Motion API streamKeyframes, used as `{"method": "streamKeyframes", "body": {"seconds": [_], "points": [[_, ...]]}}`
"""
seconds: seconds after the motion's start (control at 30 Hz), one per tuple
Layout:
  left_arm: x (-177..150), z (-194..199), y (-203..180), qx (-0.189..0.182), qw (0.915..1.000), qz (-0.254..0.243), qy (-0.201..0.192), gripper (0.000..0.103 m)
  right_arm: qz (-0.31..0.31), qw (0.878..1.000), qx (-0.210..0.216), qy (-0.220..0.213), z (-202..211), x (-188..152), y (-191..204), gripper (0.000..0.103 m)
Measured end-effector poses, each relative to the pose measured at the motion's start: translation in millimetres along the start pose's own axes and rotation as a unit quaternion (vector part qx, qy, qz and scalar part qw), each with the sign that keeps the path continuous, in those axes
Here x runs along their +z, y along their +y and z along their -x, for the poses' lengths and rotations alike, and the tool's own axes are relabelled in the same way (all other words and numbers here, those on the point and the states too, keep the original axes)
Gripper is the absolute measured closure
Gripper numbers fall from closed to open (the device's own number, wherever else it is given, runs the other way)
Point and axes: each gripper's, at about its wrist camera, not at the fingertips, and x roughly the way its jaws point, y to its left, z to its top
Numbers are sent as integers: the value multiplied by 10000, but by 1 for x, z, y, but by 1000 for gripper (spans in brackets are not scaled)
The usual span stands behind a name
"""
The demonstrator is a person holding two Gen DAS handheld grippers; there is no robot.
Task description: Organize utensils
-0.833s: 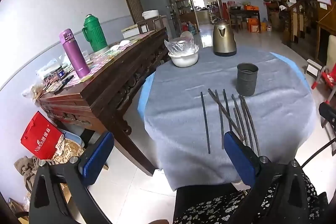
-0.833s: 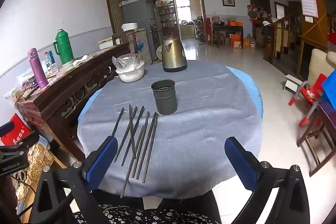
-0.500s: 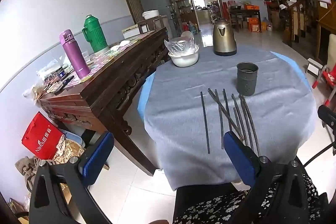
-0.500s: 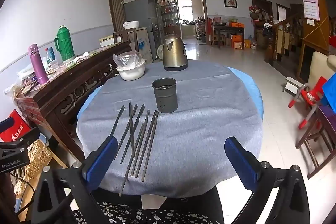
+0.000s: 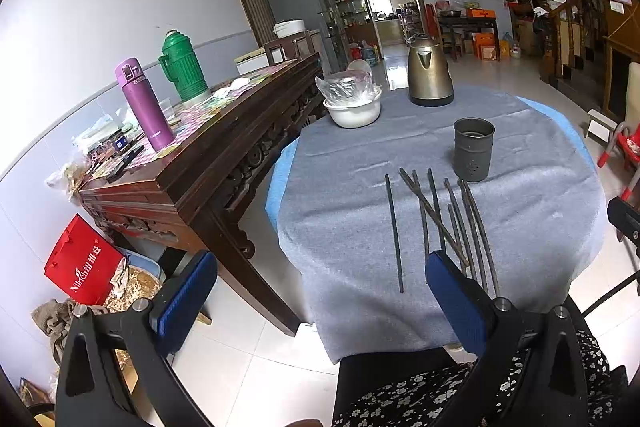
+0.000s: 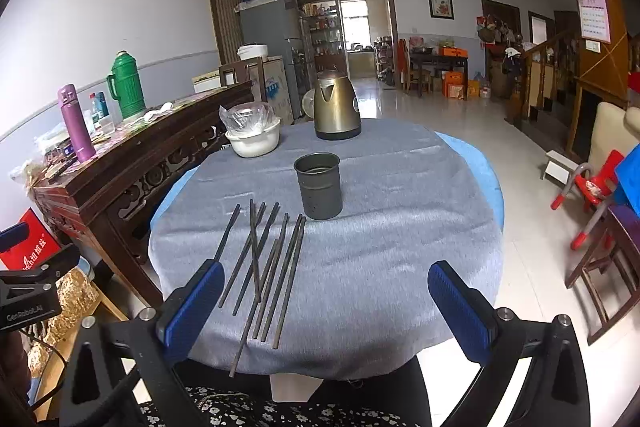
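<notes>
From the left wrist we see what the other camera barely catches: the red paper bag (image 5: 82,261) on the floor under the dark carved wooden sideboard (image 5: 208,155). The left gripper (image 5: 320,291) hangs before the near table edge, its blue-padded jaws wide apart and empty. Dark thin chopsticks (image 5: 440,219) lie loose on the round table's grey cloth (image 5: 352,187), just in front of the upright dark metal holder cup (image 5: 473,149).

From the right wrist we alone see the red child's chair (image 6: 592,191) at right. The right gripper (image 6: 326,301), tilted downward, is spread wide and empty, the chopsticks (image 6: 272,259) lying near its left finger (image 6: 192,303). A brass-coloured kettle (image 6: 336,109) and a white bowl (image 6: 254,143) stand beyond the cup (image 6: 319,185).
</notes>
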Motion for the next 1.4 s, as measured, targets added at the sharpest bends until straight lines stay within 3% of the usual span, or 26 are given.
{"method": "streamKeyframes", "body": {"seconds": [1.4], "points": [[-4,-6,-5,-58,9999,-113,115,0,-71,9999,80,98,-9,-4,-3,0]]}}
